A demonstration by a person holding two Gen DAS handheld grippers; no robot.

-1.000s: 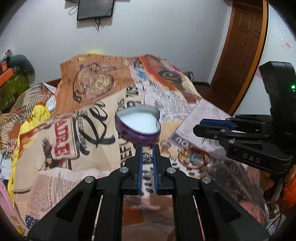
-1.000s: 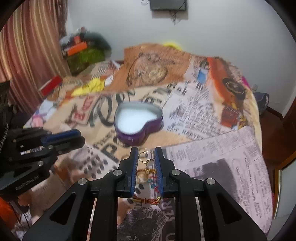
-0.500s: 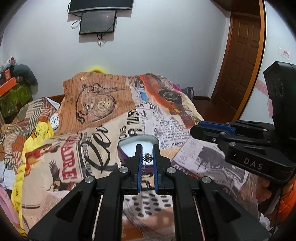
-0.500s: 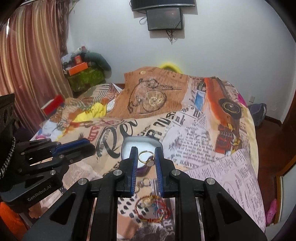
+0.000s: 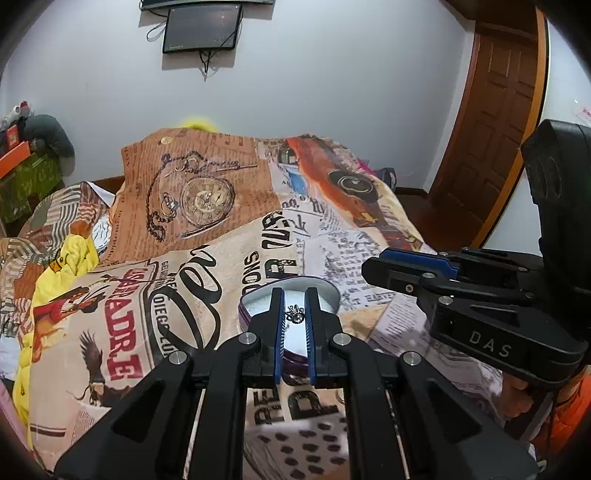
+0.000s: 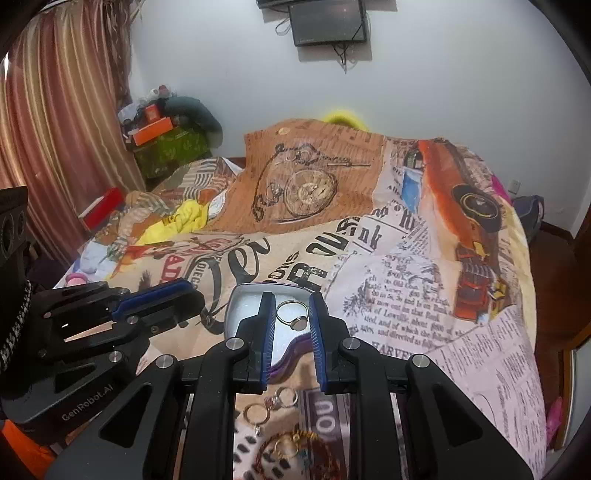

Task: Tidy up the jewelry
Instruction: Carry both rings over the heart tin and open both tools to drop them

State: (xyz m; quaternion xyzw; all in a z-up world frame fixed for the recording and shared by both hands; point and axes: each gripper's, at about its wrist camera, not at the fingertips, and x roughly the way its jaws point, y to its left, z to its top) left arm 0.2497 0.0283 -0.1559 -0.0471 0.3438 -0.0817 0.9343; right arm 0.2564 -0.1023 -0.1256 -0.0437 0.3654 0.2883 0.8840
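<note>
Both grippers, left (image 5: 294, 314) clenched on a small earring (image 5: 295, 314) and right (image 6: 291, 317) grasping a gold ring (image 6: 291, 316), have advanced over the heart-shaped tin (image 6: 245, 308), ready for release.

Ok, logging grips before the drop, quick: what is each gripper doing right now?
Left gripper: shut on a small silver sparkly ring.
Right gripper: shut on a thin gold ring with a round stone.

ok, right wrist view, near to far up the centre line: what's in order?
Beaded bracelet → loose rings → gold ring held in the right gripper → heart-shaped tin → pocket-watch print → wall screen.
</note>
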